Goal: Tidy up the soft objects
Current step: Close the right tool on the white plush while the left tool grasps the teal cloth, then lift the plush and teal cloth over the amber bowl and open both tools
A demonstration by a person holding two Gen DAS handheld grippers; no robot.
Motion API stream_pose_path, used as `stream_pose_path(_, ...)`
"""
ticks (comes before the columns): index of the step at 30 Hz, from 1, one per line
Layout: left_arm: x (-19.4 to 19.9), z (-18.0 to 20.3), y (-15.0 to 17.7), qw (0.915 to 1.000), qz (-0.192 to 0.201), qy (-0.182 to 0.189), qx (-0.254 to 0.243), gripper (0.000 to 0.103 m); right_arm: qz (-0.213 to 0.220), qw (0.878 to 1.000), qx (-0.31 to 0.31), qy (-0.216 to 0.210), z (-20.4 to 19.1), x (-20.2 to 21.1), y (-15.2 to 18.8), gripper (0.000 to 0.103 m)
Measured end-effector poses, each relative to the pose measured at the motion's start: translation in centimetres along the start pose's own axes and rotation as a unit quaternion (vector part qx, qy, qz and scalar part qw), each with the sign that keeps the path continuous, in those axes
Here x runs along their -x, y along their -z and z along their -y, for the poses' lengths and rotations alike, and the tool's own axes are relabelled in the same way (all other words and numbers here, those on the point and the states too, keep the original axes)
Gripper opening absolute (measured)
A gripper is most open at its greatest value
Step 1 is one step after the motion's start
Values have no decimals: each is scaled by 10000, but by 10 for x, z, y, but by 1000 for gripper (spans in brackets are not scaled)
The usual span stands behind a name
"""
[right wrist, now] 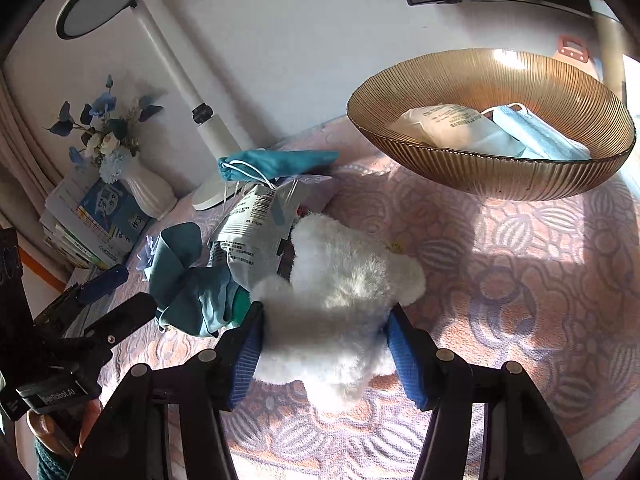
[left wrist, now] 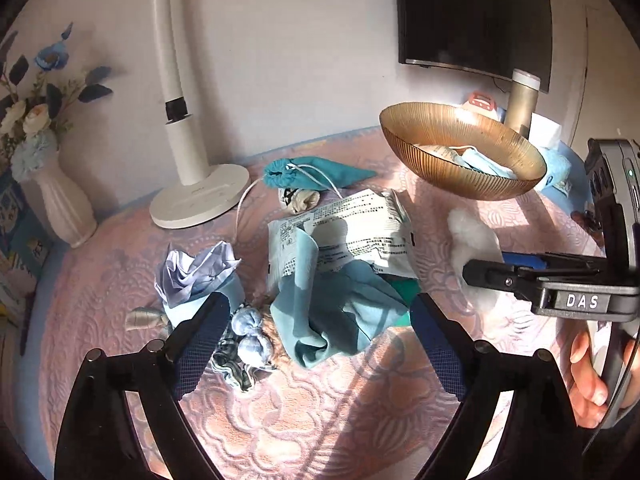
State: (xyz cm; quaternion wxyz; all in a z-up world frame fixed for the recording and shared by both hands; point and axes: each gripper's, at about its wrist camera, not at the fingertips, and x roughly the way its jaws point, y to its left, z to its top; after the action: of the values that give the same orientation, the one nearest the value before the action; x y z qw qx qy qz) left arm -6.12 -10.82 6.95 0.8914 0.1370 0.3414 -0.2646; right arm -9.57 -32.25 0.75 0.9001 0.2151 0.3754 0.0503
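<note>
The left hand-held gripper [left wrist: 316,334] stands wide apart and empty over a heap of blue-green cloths [left wrist: 340,316] on the tabletop [left wrist: 320,408]; a packet [left wrist: 344,236], pouch [left wrist: 316,172] and paper flower [left wrist: 196,276] are also left to sort, while the amber bowl [left wrist: 460,176] holds only a few items. In the right view, the right hand-held gripper [right wrist: 324,352] is clamped on the white plush toy [right wrist: 340,296], near the bowl [right wrist: 492,176] but not yet in it.

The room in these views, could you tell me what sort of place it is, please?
Probably a bedroom or living room at home: a quilted pink cover, a desk lamp, a vase of artificial flowers and a wall-mounted screen.
</note>
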Motion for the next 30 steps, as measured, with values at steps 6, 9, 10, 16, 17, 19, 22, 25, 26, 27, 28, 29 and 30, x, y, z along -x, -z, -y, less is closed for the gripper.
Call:
stream_pose_path(6,-19,39,10,9836,-363,-603,-1661,79,-37,9997,-195,-142,10,-2,1,59)
stream_pose_path(9,-33,41,17,9719,-699,-704,-2134,72,-63,9996,-234,-176,11,-4,1,59)
stream_pose_path(10,-38,40,19,9684,-814,-750,-2233,72,-60,9996,-217,-195,11,-3,1,59)
stream_pose_path(16,-47,37,11,9664,-895,-677,-2311,22,-106,9998,-87,-149,6,-6,0,59)
stream_pose_path(17,-46,36,9,9672,-858,-661,-2299,13,-105,9998,-82,-151,6,-6,0,59)
stream_pose_path(19,-41,33,6,9715,-798,-564,-2160,12,-115,9997,-103,-166,8,-6,0,59)
stream_pose_path(22,-27,18,1,9834,-641,-258,-1677,11,-123,9996,-165,-212,11,-6,0,59)
stream_pose_path(25,-10,0,-4,9937,-467,162,-1007,11,-120,9994,-211,-228,13,-6,0,60)
stream_pose_path(26,-5,-5,-5,9956,-392,240,-815,11,-118,9994,-212,-227,12,-6,-1,60)
stream_pose_path(27,1,-9,-6,9969,-308,367,-621,11,-113,9995,-208,-221,12,-5,0,60)
stream_pose_path(28,7,-15,-8,9974,-212,534,-429,11,-106,9995,-197,-214,12,-5,0,60)
stream_pose_path(29,14,-18,-8,9973,-119,680,-235,11,-93,9996,-180,-207,11,-4,0,60)
stream_pose_path(30,19,-20,-10,9969,-31,784,-82,11,-70,9997,-158,-196,10,-4,0,60)
